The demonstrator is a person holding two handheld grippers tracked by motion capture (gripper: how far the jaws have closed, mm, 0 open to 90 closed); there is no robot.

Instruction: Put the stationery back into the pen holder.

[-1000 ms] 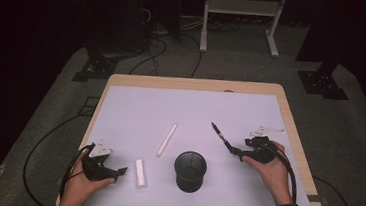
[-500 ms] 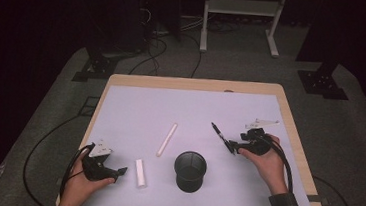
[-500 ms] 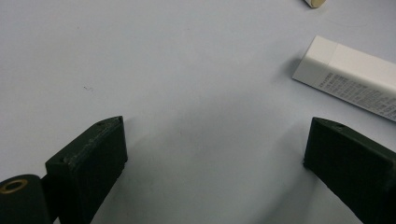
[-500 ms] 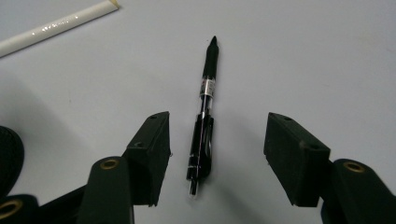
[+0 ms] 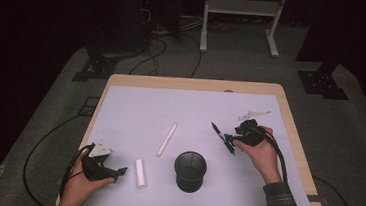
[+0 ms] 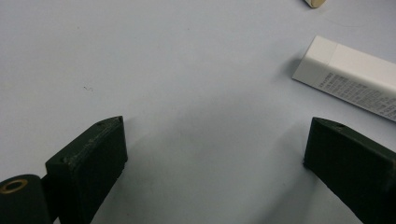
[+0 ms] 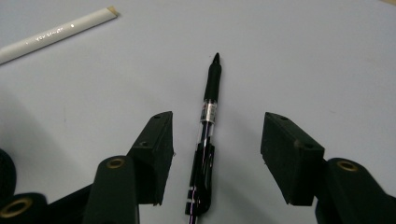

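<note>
While your right gripper (image 7: 217, 140) is straddling the black pen (image 7: 208, 121), jaws closing in w/o touching, pen's lying at 2 o'clock from the mesh cup (image 5: 190, 170). Your left gripper (image 6: 215, 154) is resting wide open, eraser (image 6: 350, 77) at its 2 o'clock.

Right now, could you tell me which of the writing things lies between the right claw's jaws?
The black pen; the white pencil lies apart, toward the table's middle.

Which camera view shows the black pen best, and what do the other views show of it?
The right gripper view shows the black pen best: it lies close up on the table between the right gripper jaws, which have just been closing, tip and clear barrel plain. In the high view the pen is a small dark stick by that gripper.
</note>
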